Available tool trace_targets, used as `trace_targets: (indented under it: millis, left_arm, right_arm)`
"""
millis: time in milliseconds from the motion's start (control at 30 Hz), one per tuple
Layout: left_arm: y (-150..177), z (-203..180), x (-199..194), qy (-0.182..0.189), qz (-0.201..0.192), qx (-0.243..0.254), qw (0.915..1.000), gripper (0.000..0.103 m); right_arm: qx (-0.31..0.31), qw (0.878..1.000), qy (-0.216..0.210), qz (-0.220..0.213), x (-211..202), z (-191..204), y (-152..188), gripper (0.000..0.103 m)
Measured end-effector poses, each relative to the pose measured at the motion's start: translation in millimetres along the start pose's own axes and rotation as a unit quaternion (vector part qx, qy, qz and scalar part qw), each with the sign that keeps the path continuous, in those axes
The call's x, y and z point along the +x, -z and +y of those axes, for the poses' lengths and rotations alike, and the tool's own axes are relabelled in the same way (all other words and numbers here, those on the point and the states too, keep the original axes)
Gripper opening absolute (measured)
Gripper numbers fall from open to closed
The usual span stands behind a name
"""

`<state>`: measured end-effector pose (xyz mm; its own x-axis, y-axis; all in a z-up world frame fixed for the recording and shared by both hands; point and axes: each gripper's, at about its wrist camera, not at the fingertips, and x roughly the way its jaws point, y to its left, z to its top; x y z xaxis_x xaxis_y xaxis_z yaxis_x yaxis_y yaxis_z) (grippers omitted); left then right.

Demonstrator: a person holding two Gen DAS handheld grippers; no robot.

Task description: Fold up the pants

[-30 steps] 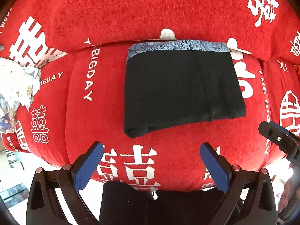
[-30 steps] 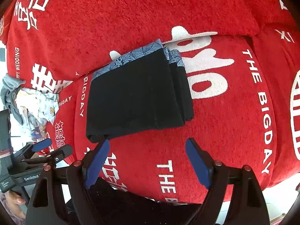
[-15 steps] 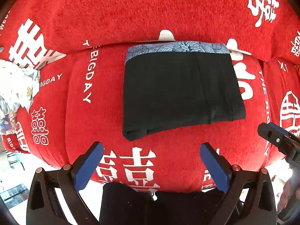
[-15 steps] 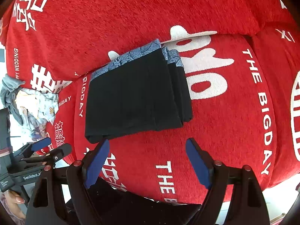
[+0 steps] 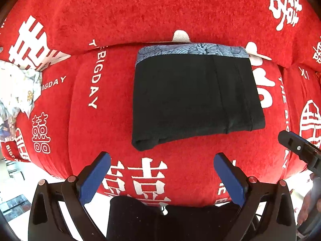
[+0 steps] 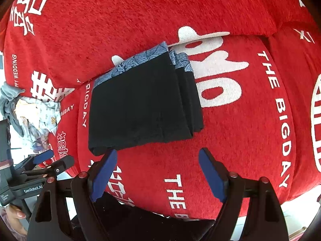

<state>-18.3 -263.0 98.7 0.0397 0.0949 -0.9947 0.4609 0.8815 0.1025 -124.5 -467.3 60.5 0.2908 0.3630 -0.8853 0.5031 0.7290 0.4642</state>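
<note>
Left wrist view: folded black pants (image 5: 196, 98) lie flat on the seat of a red sofa cover (image 5: 140, 14) printed with white characters and "THE BIGDAY". A blue patterned waistband (image 5: 190, 50) runs along the 12 o'clock edge of the bundle, against the backrest crease. The left gripper (image 5: 162, 161) hangs above the seat at 6 o'clock of the pants — jaws wide apart, blue pads bare, nothing between them. A crumpled pale printed cloth (image 5: 18, 92) lies at 9 o'clock, well apart from the pants.

Right wrist view: the right gripper (image 6: 157, 159) likewise stands wide open and holds nothing; its left pad sits just at the near corner of the pants (image 6: 140, 104), contact uncertain. Stacked folded layers show along the 3 o'clock edge. The left gripper appears at 8 o'clock — a hand (image 6: 12, 221) below it.
</note>
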Motion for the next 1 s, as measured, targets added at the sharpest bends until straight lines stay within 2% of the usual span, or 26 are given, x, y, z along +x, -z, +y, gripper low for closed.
trace_targets:
  millis: [433, 767, 1000]
  left_arm:
    - [-5, 11, 21, 0.014, 0.007, 0.004, 0.9999, 0.103]
    - [-35, 39, 49, 0.017, -0.007, -0.005, 0.9998, 0.103]
    - [-57, 51, 75, 0.013, -0.014, -0.010, 0.9998, 0.103]
  right_arm:
    - [0.020, 1.000, 0.023, -0.006, 2, -11, -3, 0.086]
    - [0.050, 0.999, 0.021, 0.005, 26, -23, -7, 0.086]
    - [0.027, 0.999, 0.035, 0.008, 48, -15, -31, 0.086]
